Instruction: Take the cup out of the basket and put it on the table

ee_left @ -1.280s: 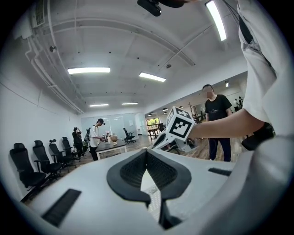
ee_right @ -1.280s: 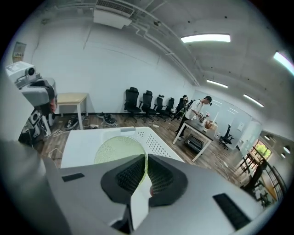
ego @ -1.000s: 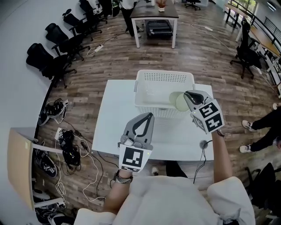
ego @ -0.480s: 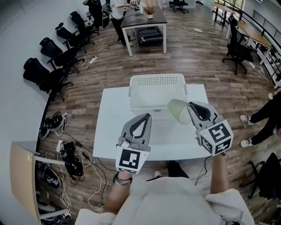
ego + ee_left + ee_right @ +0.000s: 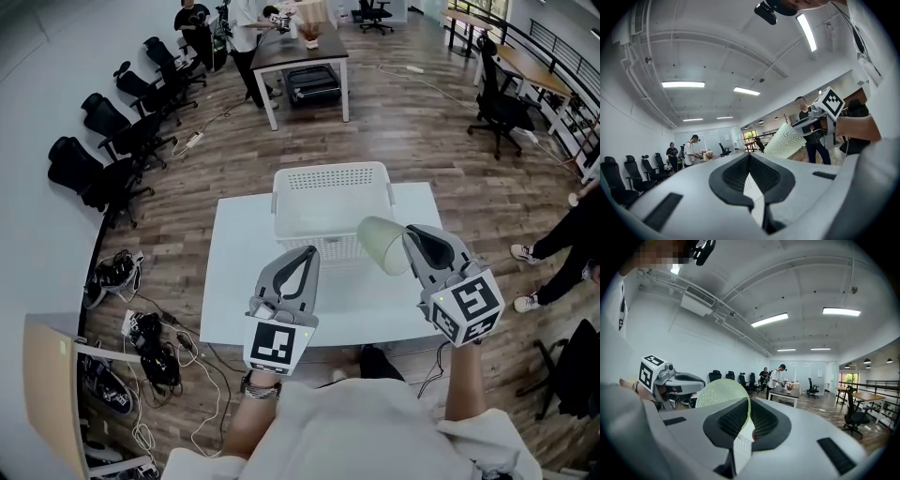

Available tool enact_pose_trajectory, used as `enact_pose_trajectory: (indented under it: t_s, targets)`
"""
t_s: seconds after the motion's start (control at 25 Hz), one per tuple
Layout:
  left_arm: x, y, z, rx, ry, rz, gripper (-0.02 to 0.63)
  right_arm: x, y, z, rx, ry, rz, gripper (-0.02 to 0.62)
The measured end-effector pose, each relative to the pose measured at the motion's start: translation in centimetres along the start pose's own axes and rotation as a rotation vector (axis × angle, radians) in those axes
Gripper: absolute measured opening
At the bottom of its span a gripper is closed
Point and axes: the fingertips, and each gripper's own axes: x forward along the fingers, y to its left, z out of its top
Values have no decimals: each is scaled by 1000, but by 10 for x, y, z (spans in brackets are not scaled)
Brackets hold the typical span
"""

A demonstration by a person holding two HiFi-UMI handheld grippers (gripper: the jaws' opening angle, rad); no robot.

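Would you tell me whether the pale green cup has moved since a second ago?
Yes. The pale green cup, in the right gripper, has risen out of the white plastic basket, past its near right corner.

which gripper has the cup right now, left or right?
The right gripper: its jaws are shut on the rim of the pale green cup, held in the air near the basket. The left gripper is shut with nothing in it.

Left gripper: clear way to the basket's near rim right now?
Likely yes. The left gripper, shut and empty, hovers over the table just short of the basket, nothing between them. The cup, clamped in the right gripper, is off to the right, outside that path.
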Motion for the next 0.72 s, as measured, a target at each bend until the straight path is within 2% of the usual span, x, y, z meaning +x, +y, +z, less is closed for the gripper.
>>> enact_pose_trajectory:
  t_s: [0.48, 0.72]
  targets:
    - [4, -6, 3, 8, -17, -6, 3, -5, -6, 1, -10, -1, -18, 31]
    - [5, -8, 4, 7, 18, -14, 3, -3, -6, 2, -13, 4, -9, 31]
